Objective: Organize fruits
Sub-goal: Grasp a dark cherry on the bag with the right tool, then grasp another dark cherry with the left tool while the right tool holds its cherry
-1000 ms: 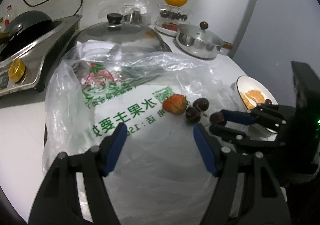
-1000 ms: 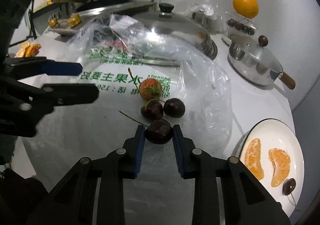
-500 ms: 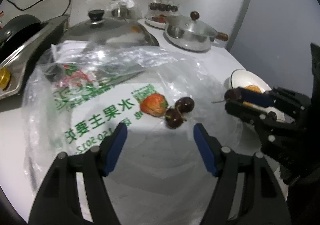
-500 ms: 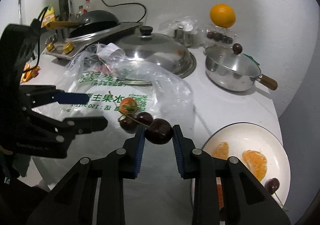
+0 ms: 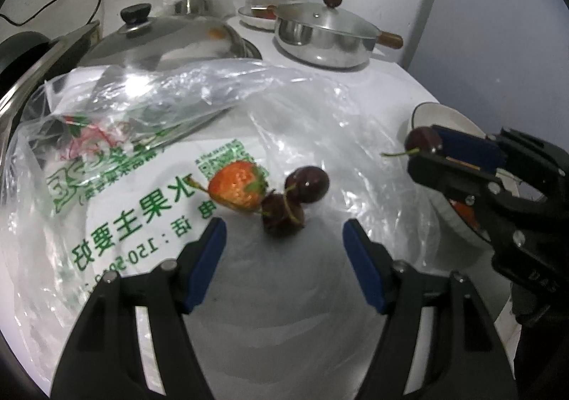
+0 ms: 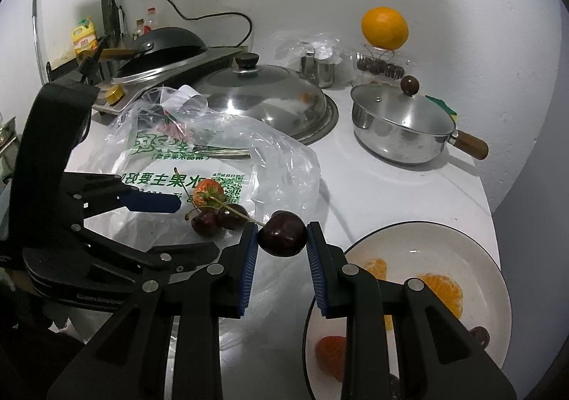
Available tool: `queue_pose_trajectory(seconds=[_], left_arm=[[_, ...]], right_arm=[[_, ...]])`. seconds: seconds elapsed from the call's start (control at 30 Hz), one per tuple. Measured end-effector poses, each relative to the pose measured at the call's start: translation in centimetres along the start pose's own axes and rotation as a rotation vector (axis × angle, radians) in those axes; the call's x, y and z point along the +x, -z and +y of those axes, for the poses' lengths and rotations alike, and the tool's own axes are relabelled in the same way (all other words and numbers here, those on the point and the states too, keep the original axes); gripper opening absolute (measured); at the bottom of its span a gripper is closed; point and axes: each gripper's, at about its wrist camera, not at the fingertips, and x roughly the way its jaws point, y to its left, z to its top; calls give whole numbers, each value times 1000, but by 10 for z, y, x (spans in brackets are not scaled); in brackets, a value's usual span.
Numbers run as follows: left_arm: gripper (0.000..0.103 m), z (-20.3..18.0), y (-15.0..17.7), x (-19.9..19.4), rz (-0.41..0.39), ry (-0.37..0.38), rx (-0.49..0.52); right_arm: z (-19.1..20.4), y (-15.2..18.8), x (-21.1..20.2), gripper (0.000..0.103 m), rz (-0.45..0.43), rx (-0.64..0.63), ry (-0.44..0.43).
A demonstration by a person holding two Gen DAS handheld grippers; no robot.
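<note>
My right gripper [image 6: 282,237] is shut on a dark cherry [image 6: 282,238] with a long stem and holds it in the air beside the left rim of the white plate [image 6: 473,250]; the cherry shows in the left wrist view [image 5: 423,139]. The plate holds orange segments [image 6: 441,291], a strawberry [image 6: 330,352] and a cherry [image 6: 480,336]. A strawberry [image 5: 237,185] and two cherries [image 5: 307,184] lie on the clear plastic bag [image 5: 149,137]. My left gripper [image 5: 284,233] is open and empty just in front of them.
A lidded steel pan [image 6: 400,126] with a wooden handle stands at the back right. A big domed lid [image 6: 265,103] lies behind the bag. An orange [image 6: 384,27] sits on a stand over a box of cherries. A stove with a wok [image 6: 163,44] is at the back left.
My right gripper lifted the cherry off the bag and carried it right, to the plate's edge. My left gripper moved closer to the strawberry and the two cherries.
</note>
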Motion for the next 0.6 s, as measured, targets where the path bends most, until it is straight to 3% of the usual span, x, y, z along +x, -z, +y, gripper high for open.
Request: queue_pose_trajectory(seconds=[0.27, 0.53, 0.6], left_arm=[[47, 1, -5, 6, 10, 24, -6], [42, 3, -6, 11, 17, 37, -16], [32, 5, -6, 10, 17, 39, -16]], right_arm=[[-3, -1, -1, 30, -12, 6, -2], [-2, -1, 0, 30, -10, 6, 2], [-1, -1, 0, 30, -9, 4, 5]])
